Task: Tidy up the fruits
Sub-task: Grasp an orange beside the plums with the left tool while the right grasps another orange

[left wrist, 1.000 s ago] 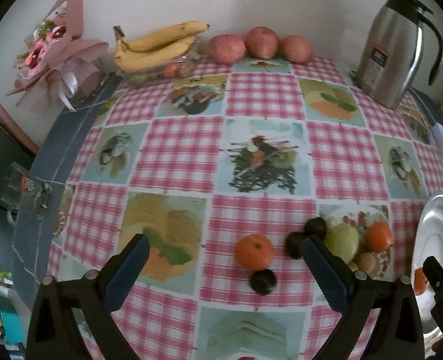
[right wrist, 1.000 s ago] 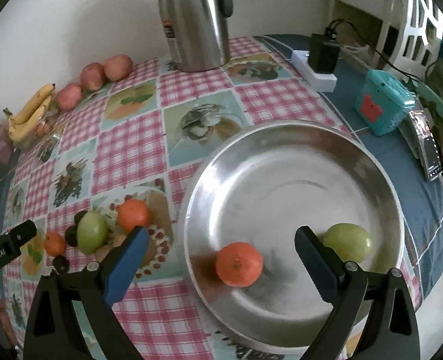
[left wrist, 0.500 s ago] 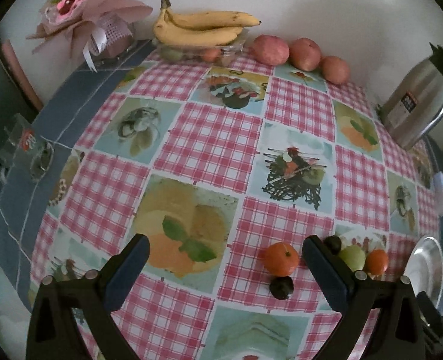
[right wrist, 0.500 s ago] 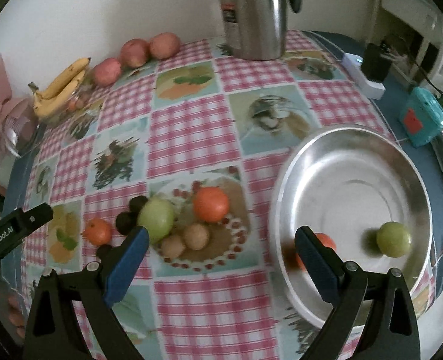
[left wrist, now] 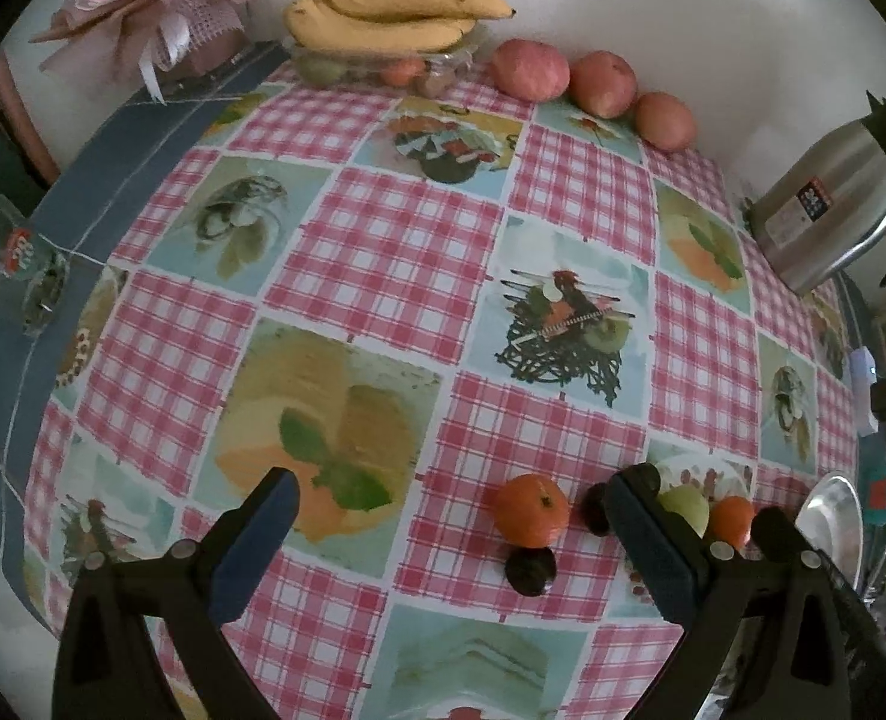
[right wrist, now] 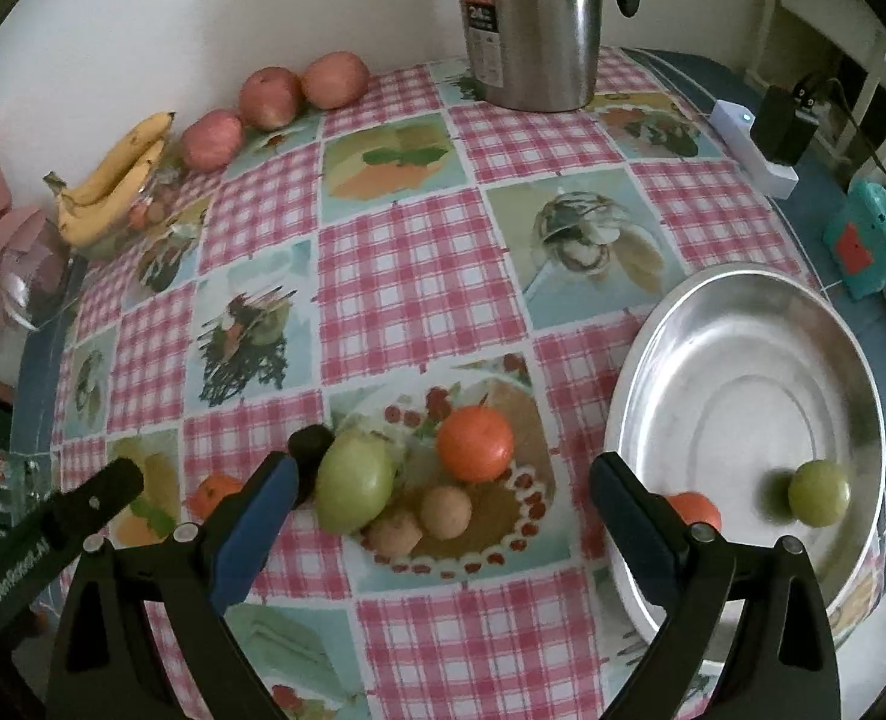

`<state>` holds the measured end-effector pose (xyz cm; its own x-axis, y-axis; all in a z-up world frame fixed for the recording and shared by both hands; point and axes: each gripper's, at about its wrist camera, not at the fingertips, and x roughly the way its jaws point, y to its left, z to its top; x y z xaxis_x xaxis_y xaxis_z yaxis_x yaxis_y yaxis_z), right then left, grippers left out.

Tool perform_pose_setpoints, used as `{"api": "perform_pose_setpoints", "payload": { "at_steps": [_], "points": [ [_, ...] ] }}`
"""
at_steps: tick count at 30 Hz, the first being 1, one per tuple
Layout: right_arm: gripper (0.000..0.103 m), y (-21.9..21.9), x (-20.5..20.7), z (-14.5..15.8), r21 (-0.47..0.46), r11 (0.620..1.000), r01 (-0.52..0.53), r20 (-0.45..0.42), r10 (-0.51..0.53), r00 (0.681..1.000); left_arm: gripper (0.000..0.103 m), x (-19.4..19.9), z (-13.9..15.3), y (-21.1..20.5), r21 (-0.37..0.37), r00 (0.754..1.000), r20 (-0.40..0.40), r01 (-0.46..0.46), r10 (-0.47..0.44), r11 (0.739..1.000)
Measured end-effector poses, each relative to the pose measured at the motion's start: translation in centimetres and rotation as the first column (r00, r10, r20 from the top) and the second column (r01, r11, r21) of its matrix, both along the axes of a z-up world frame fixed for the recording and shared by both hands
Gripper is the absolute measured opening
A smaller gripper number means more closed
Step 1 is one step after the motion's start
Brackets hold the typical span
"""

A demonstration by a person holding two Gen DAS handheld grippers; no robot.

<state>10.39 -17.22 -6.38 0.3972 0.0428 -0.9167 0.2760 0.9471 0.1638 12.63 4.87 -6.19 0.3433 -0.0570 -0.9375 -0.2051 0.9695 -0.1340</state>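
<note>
On the checked pink surface [right wrist: 407, 252], the left claw [left wrist: 460, 516] hangs spread and empty, one dark round fruit [left wrist: 592, 507] half hidden behind its right finger. Further right, the right claw [right wrist: 443, 498] gapes empty over the large green fruit [right wrist: 353, 483], orange mandarin [right wrist: 474, 443] and two brown fruits [right wrist: 445, 512]. In the round steel tray [right wrist: 742, 360] sit a blurred small green fruit [right wrist: 817, 492] and an orange one [right wrist: 694, 510] partly covered by a finger.
</note>
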Motion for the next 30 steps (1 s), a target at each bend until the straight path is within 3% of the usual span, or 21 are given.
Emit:
{"api": "perform_pose_setpoints", "payload": {
  "at_steps": [10, 21, 30],
  "points": [
    [0.098, -0.7, 1.6, -1.1, -0.058, 0.998, -0.034, -0.023, 0.033, 0.999, 0.103, 1.2, -2.3, -2.0, 0.001, 0.996, -0.073, 0.05, -0.049, 0.999],
    [0.097, -1.3, 1.8, -2.7, -0.008, 0.999, -0.042, -0.024, 0.041, 0.999, 0.102, 1.7, -4.5, -2.6, -0.022, 0.99, -0.137, 0.037, -0.04, 0.999],
    [0.068, -1.6, 2.0, -3.9, 0.012, 0.999, -0.048, -0.054, 0.048, 0.997, 0.101, 1.6, -6.0, -3.1, -0.028, 0.987, -0.158, 0.032, -0.036, 0.999]
  ]
}}
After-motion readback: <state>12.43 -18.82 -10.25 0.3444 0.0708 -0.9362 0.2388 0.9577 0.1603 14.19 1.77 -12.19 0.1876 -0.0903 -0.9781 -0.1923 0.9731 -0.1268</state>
